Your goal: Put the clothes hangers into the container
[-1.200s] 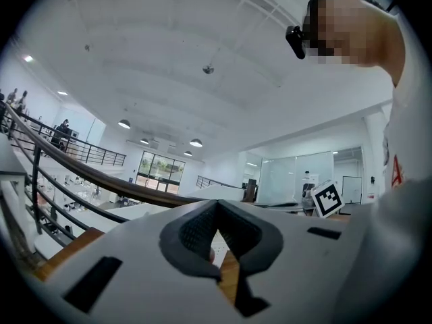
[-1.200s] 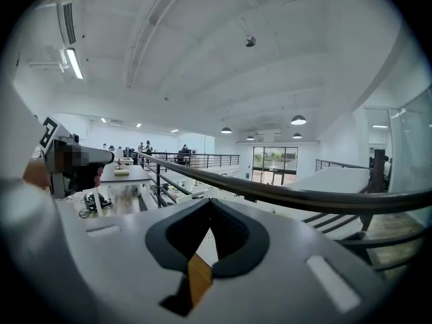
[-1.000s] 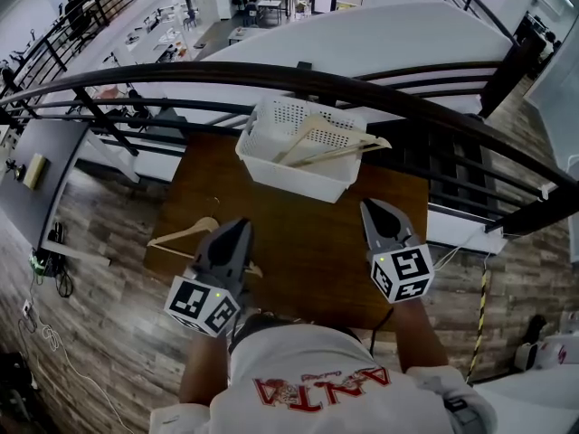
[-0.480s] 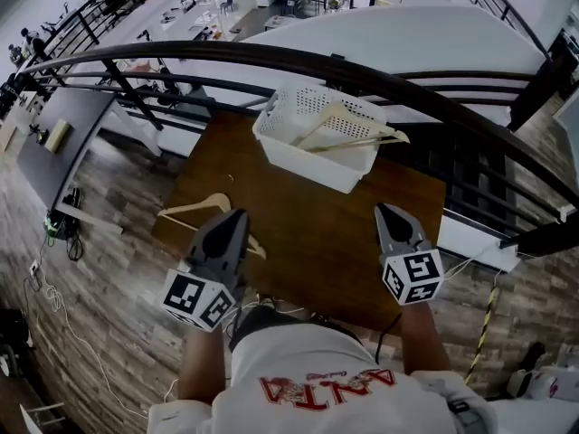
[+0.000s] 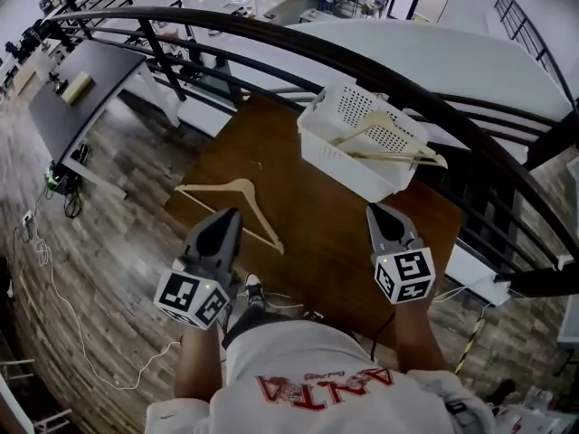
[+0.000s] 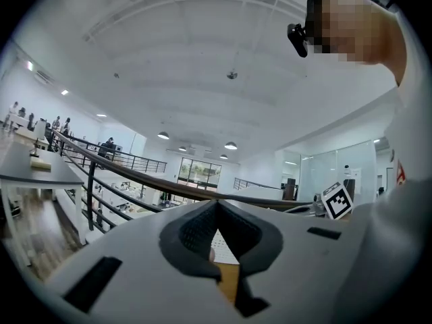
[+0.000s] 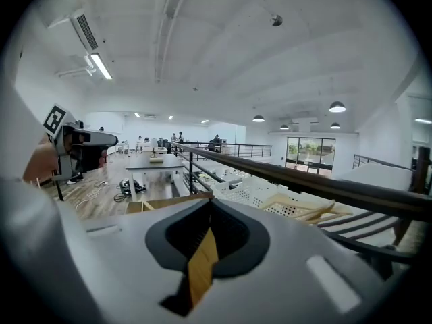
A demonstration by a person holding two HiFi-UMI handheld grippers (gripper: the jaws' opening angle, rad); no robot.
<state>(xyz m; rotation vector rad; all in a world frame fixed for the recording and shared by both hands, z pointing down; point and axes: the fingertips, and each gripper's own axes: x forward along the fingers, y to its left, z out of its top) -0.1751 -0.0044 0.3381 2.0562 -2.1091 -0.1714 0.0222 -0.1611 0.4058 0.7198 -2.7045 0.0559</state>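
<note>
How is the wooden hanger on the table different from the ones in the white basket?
The pale wooden hanger on the brown table lies flat and alone; the hangers in the white plastic basket lean tilted together, poking over its rim. Both look like pale wood.

Worktop: dark brown wood, faint grain. Basket: white plastic, small holes dotted all over. Hangers in it: pale beige wood. Lone hanger on the worktop: same pale wood. Left claw & right claw: grey shells, darker charcoal inside, each w/ a cube of black-and-white square markers. Railing: black. Floor: grey-brown planks, streaky. Shirt: white w/ red lettering.
</note>
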